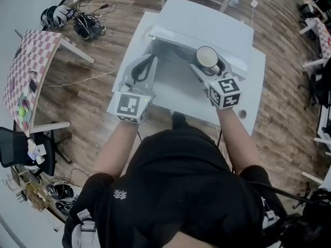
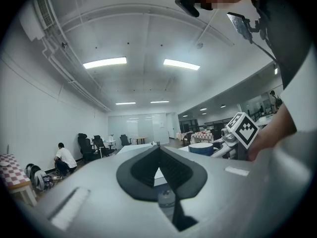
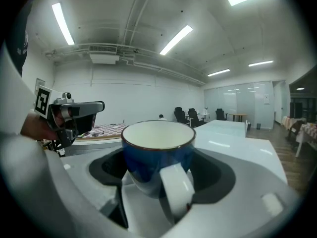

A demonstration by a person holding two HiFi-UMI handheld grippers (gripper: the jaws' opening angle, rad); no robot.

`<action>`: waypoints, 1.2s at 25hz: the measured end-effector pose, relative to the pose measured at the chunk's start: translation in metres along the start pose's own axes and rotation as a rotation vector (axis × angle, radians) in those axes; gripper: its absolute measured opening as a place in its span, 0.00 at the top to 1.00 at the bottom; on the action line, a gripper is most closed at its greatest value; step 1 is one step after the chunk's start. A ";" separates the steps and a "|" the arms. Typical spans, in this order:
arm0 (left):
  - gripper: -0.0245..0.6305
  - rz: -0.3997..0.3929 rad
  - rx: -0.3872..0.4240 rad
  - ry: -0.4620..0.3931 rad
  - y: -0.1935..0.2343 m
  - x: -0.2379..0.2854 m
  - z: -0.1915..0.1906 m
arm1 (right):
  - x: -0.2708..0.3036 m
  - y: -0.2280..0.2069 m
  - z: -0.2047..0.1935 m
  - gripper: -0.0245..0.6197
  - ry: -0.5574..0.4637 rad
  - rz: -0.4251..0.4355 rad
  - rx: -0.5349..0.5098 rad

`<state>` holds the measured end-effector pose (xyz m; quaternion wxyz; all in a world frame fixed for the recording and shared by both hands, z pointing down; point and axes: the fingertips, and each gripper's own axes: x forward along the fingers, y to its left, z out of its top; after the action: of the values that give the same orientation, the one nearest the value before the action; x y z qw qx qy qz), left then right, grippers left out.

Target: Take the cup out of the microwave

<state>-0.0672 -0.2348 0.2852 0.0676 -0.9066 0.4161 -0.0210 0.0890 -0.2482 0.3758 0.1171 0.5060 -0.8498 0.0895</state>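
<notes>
One cup (image 3: 157,148) (blue, white handle) is clamped in the right gripper (image 1: 209,62). The left gripper (image 2: 158,150) is closed and empty.

The cup (image 3: 157,150) is seen upright — deep blue on the outside, cream within, with a thin dark rim and a broad white handle turned back toward the camera in the right gripper view. It is clasped at its sides between the jaws of the right gripper (image 1: 209,68), and nothing can be seen inside it. The microwave (image 1: 207,27) is a white box seen from above, its grey front opening showing; the cup (image 1: 207,57) is held just before the right part of that front edge.
</notes>
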 end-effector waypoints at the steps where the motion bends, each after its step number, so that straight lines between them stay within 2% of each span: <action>1: 0.96 0.000 0.003 -0.003 0.001 0.000 0.004 | -0.002 -0.001 0.005 0.36 -0.006 -0.002 -0.002; 15: 0.96 0.030 0.040 -0.069 0.024 0.005 0.054 | -0.027 -0.015 0.072 0.36 -0.084 0.003 -0.013; 23: 0.96 0.035 0.053 -0.094 0.019 0.011 0.067 | -0.038 -0.030 0.079 0.36 -0.094 -0.014 -0.026; 30: 0.96 0.031 0.046 -0.079 0.016 0.014 0.062 | -0.040 -0.035 0.078 0.36 -0.103 -0.023 -0.023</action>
<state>-0.0642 -0.2492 0.2208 0.1050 -0.8983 0.4265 0.0063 0.1297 -0.2518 0.2907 0.0801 0.5183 -0.8498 0.0524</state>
